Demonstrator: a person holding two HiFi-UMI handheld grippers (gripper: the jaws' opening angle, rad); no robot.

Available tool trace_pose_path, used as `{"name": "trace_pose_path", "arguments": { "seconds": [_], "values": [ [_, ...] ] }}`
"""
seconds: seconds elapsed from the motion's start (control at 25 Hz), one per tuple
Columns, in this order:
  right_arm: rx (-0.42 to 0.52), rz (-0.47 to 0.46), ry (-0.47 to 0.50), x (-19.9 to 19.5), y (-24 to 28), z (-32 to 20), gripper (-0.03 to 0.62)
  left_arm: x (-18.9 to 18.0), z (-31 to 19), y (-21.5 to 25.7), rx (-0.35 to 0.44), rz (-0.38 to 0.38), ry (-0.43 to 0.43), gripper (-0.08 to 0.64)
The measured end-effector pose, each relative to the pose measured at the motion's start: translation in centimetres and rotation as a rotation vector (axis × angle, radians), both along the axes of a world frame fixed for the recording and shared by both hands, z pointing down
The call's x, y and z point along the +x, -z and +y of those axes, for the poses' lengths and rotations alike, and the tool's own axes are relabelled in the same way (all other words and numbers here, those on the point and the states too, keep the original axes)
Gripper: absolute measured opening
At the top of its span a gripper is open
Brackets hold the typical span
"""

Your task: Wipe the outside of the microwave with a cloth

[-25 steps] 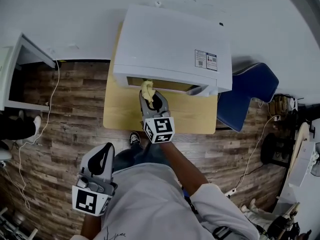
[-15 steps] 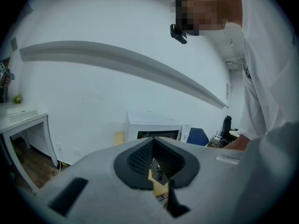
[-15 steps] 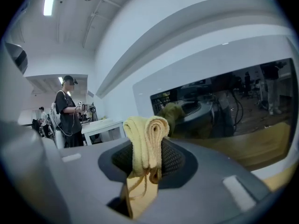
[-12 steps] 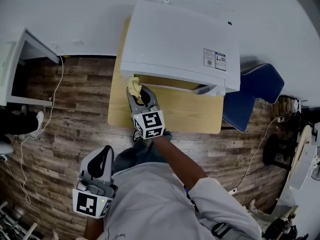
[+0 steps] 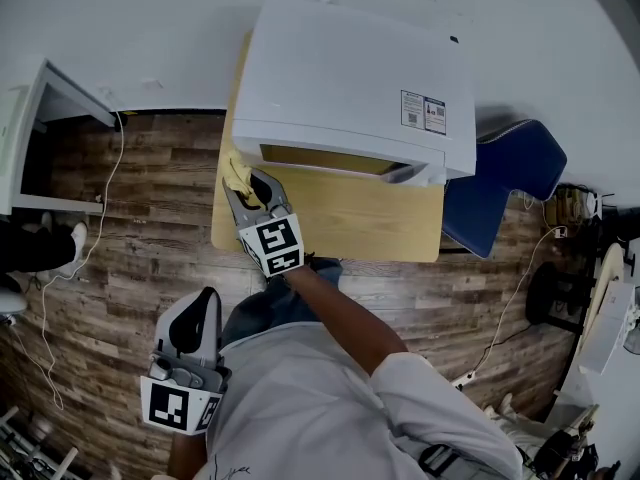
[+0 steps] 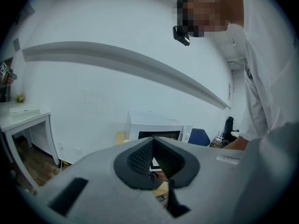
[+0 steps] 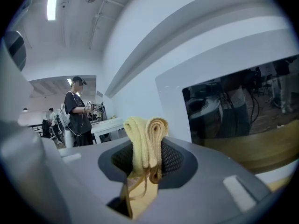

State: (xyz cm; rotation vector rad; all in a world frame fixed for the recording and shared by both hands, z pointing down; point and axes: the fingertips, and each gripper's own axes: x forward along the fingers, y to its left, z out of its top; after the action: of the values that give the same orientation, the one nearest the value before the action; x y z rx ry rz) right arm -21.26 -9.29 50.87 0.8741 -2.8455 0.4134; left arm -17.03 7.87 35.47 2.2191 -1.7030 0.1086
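The right gripper point(image 5: 241, 184) jaws clamp the folded cloth point(image 5: 236, 171) at the microwave point(image 5: 350, 78) front-left corner for wiping. The left gripper point(image 5: 205, 299) jaws rest together, idle.

A light wooden worktop point(image 5: 330, 223) stands on the plank floor point(image 5: 130, 228); the white microwave point(image 5: 350, 83) sits on it.

Soft ribbed cloth point(image 7: 145, 139), smooth glossy microwave point(image 5: 350, 78), matt wooden table point(image 5: 330, 218).
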Motion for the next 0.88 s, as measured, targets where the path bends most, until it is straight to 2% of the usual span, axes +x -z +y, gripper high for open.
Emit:
{"name": "trace_pose_path", "arguments": {
  "seconds": [0.24, 0.52, 0.88],
  "values": [
    [-0.007, -0.025, -0.032, 4.0, 1.5, 0.5, 0.118, 1.0, -0.8, 0.2, 0.011, 0.005, -0.029, 0.000],
    [-0.022, -0.029, -0.166, 11.3, 2.1, -0.5, 0.118, 3.2, -2.3, 0.3, 0.028, 0.003, -0.092, 0.000],
    [-0.021, 0.052, -0.357, 23.3, 1.3, -1.3, 0.118, 7.7, -5.0, 0.6, 0.045, 0.001, -0.221, 0.000]
  ]
}}
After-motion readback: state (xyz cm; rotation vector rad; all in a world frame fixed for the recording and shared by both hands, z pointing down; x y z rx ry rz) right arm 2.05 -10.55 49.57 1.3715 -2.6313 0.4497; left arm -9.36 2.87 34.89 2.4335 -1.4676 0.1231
